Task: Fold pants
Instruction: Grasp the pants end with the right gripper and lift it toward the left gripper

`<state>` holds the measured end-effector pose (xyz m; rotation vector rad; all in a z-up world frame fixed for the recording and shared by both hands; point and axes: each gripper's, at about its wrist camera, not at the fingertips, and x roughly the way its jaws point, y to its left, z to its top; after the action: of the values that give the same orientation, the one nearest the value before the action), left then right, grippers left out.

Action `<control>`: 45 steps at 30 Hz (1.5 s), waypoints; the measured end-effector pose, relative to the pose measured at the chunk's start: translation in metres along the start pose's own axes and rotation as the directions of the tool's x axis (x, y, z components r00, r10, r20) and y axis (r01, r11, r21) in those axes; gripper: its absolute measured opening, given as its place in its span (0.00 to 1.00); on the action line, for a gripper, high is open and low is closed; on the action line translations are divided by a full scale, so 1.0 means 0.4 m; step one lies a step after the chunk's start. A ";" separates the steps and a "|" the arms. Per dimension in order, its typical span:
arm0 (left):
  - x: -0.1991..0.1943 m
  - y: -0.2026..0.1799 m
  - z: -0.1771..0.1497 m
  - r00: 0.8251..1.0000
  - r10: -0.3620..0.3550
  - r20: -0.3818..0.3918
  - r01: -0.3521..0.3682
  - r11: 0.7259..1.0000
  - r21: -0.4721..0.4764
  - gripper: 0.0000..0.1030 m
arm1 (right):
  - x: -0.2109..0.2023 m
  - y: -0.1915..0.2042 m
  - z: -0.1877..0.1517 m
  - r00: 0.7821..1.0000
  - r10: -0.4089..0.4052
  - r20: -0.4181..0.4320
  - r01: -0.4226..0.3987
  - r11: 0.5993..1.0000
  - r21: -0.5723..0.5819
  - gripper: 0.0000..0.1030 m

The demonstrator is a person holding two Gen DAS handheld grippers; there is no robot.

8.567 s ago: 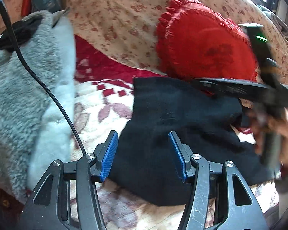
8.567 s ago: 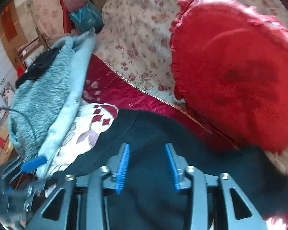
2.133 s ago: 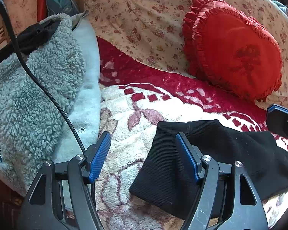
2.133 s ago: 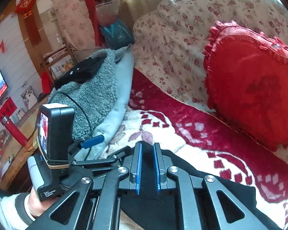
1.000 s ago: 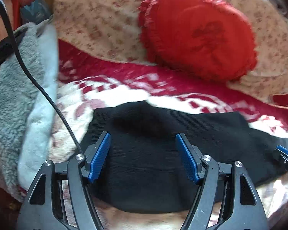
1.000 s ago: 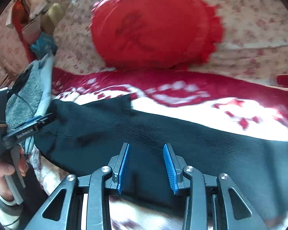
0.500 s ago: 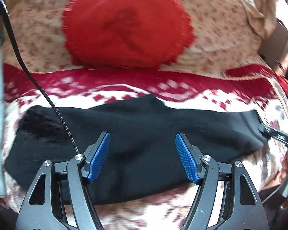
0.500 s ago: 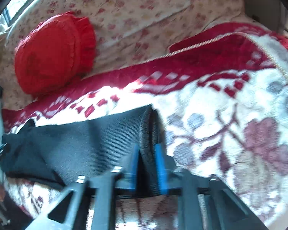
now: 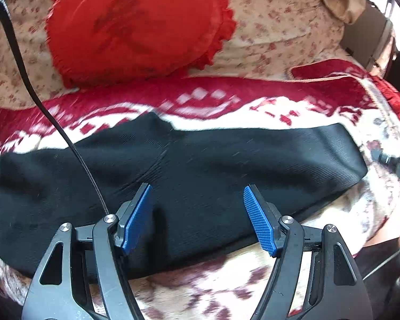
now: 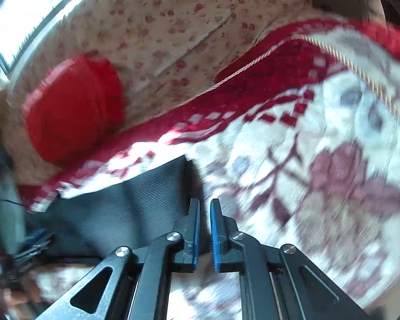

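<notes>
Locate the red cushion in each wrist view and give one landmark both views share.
Left wrist: the red cushion fills the upper left, against the flowered sofa back, above the black pants.
Right wrist: it sits smaller at middle left, up and left of the pants' end.
Shared landmark: the red and white blanket.

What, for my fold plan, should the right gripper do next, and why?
Probably carry the cuff end toward the waist. The right gripper, whose jaws have just been closing, seems to pinch the pants there; the left gripper hangs open.
</notes>
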<state>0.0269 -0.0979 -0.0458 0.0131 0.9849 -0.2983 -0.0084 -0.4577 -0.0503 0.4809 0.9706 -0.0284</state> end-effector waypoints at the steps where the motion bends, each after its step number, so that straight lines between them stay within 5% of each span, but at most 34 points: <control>1: 0.000 -0.013 0.011 1.000 -0.026 0.000 0.026 1.000 0.011 0.69 | -0.004 -0.003 -0.018 0.999 0.043 -0.016 -0.043 0.999 0.023 0.22; 3: 0.010 -0.041 0.033 0.995 -0.094 -0.020 0.094 0.995 0.019 0.69 | 0.003 -0.003 -0.052 0.996 0.075 -0.050 -0.072 0.996 0.050 0.32; 6: 0.033 -0.081 0.062 0.985 -0.164 -0.056 0.165 0.986 0.017 0.69 | 0.025 -0.007 -0.082 0.996 0.063 -0.059 -0.058 0.995 0.080 0.35; 15: 0.115 -0.250 0.149 0.963 -0.231 -0.139 0.252 0.954 0.163 0.69 | 0.057 -0.019 -0.104 0.988 0.136 -0.070 -0.127 0.985 0.118 0.40; 33: 0.279 -0.488 0.245 0.923 -0.289 -0.254 0.354 0.898 0.262 0.69 | 0.093 -0.017 -0.097 0.982 0.186 -0.030 -0.181 0.975 0.126 0.42; 43: 0.340 -0.557 0.251 0.884 -0.340 -0.321 0.427 0.866 0.259 0.69 | 0.131 -0.010 -0.071 0.977 0.211 -0.010 -0.207 0.966 0.155 0.42; 45: 0.343 -0.567 0.239 0.894 -0.327 -0.307 0.415 0.862 0.292 0.61 | 0.135 -0.018 -0.068 0.975 0.223 -0.003 -0.220 0.961 0.169 0.42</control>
<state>0.1184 -0.3624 -0.0772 0.1905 1.1708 -0.8498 -0.0005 -0.4429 -0.1087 0.7447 0.9350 0.0979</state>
